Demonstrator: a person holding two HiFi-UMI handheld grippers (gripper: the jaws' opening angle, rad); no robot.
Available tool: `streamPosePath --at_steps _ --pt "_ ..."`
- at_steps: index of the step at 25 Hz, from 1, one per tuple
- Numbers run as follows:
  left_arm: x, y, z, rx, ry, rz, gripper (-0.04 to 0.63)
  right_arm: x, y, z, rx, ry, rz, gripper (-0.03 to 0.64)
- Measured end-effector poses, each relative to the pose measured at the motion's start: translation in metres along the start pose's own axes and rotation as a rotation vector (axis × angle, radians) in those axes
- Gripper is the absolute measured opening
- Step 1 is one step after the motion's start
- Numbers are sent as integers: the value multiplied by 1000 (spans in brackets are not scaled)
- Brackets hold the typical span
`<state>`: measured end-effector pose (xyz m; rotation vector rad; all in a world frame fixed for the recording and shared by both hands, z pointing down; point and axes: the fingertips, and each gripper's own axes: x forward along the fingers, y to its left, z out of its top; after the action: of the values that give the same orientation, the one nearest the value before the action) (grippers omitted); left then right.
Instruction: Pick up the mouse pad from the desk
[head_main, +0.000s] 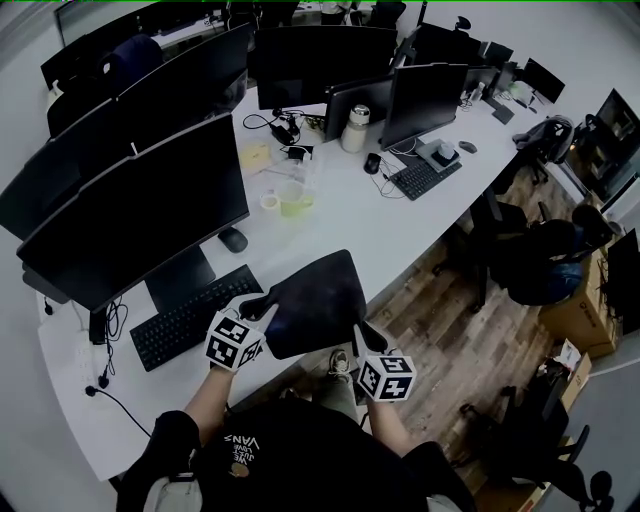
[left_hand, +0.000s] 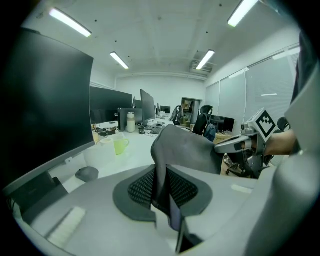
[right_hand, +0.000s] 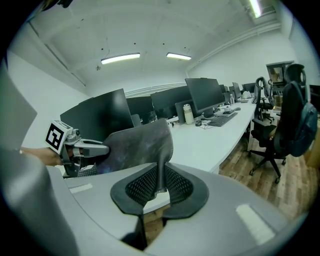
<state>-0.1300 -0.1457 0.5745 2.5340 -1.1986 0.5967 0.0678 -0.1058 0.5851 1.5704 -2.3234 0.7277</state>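
We held the mouse pad (head_main: 318, 300) by its two near corners, with the left claw (head_main: 262, 310) and right claw (head_main: 364, 336) each clamped on an edge. It hung bowed just right of the keyboard (head_main: 195, 315), apparently clear of the surface (head_main: 400, 230). We judged little was left beyond carrying it off. The mouse (head_main: 233, 239) and green cup (head_main: 292, 200) lay beyond the keyboard, blocking nothing.

The pad (head_main: 315, 300) is held between left gripper (head_main: 262, 310) and right gripper (head_main: 362, 337). A keyboard (head_main: 190, 318) is placed left of the left gripper, a mouse (head_main: 233, 240) ahead-left.
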Motion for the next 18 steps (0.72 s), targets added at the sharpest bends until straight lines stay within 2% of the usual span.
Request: streamPosePath --at_steps 18 --pt "-21 -6 -16 -7 -30 -21 55 -16 21 -14 -31 -8 -25 48"
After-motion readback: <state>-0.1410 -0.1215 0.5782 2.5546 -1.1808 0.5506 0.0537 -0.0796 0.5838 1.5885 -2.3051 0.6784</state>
